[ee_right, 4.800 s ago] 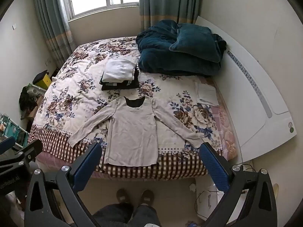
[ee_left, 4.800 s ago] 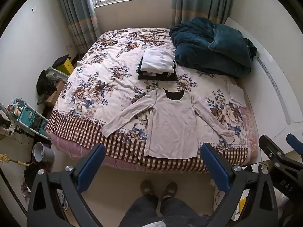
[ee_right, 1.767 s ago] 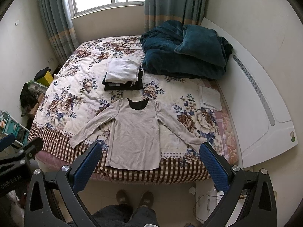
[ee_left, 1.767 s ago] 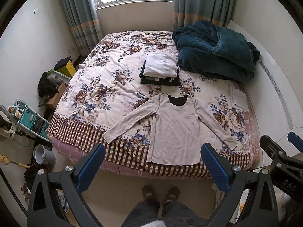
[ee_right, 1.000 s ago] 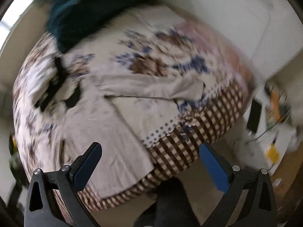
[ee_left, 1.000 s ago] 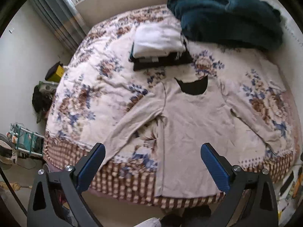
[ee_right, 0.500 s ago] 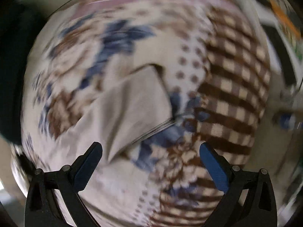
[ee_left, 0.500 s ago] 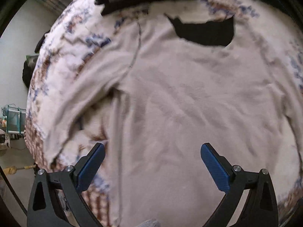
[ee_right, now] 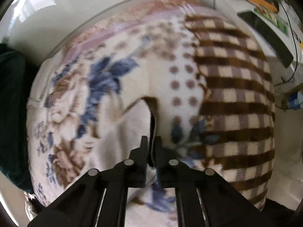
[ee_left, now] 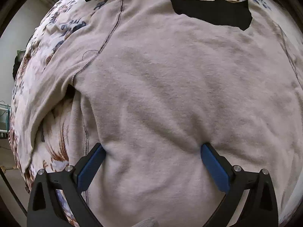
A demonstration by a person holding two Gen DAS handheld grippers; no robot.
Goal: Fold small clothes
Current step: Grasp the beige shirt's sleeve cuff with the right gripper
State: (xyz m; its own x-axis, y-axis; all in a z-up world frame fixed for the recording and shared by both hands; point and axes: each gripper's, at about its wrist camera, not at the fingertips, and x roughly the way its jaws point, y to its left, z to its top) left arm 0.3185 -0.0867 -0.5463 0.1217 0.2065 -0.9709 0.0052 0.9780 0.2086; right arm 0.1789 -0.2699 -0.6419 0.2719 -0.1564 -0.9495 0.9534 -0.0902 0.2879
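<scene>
A beige long-sleeved shirt (ee_left: 170, 79) lies flat on the bed and fills the left wrist view, its black neck opening (ee_left: 214, 13) at the top. My left gripper (ee_left: 151, 149) is open, both blue pads pressed down into the shirt's body. The shirt's left sleeve (ee_left: 47, 87) runs off down-left. In the right wrist view the end of the shirt's right sleeve (ee_right: 130, 124) lies on the blanket, and my right gripper (ee_right: 151, 141) is shut on the sleeve's cuff.
The floral blanket (ee_right: 106, 71) with a brown checked border (ee_right: 233, 87) covers the bed. A dark teal duvet (ee_right: 11, 102) sits at the left edge of the right wrist view. Cables and a power strip (ee_right: 265, 30) lie on the floor beyond the bed's corner.
Both grippers dropped from above the bed onto the shirt. The left one now presses into the shirt's body. The right one went from open to shut on the sleeve cuff.
</scene>
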